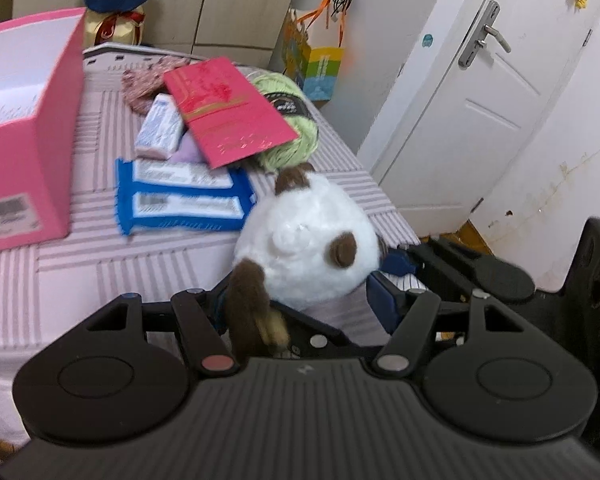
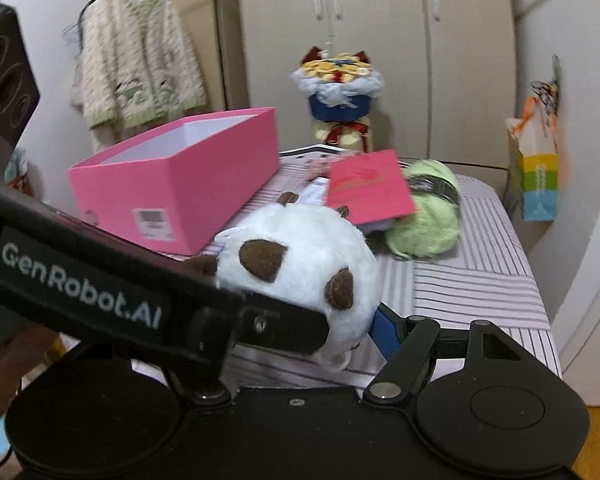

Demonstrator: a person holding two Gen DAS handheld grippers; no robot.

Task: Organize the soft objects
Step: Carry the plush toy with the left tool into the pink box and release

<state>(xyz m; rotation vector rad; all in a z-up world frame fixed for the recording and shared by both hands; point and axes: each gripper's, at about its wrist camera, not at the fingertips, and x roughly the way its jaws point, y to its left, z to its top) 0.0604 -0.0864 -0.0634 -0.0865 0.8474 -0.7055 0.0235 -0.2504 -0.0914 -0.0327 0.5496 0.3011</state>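
Between the two sets of black jaws sat the round white plush toy with brown felt patches [image 2: 300, 264], and both the left gripper [image 1: 300, 300] and the right gripper [image 2: 324, 336] were clamped on its fluffy body, one from each side, their blue pads sunk into the pile. It hung near the front edge of the striped pinkish cloth-covered table [image 1: 80, 280]. To do this carry well, I judged the pair should travel together at even pressure, since the springy filling could squirt out if either eased off, and lower the toy into the open, rigid pink cardboard box [image 2: 172, 184]. Farther back lay a flat red paper envelope [image 1: 228, 112] atop a fuzzy green ball of yarn [image 2: 424, 224], beside crinkly blue-and-white snack packets [image 1: 180, 200].
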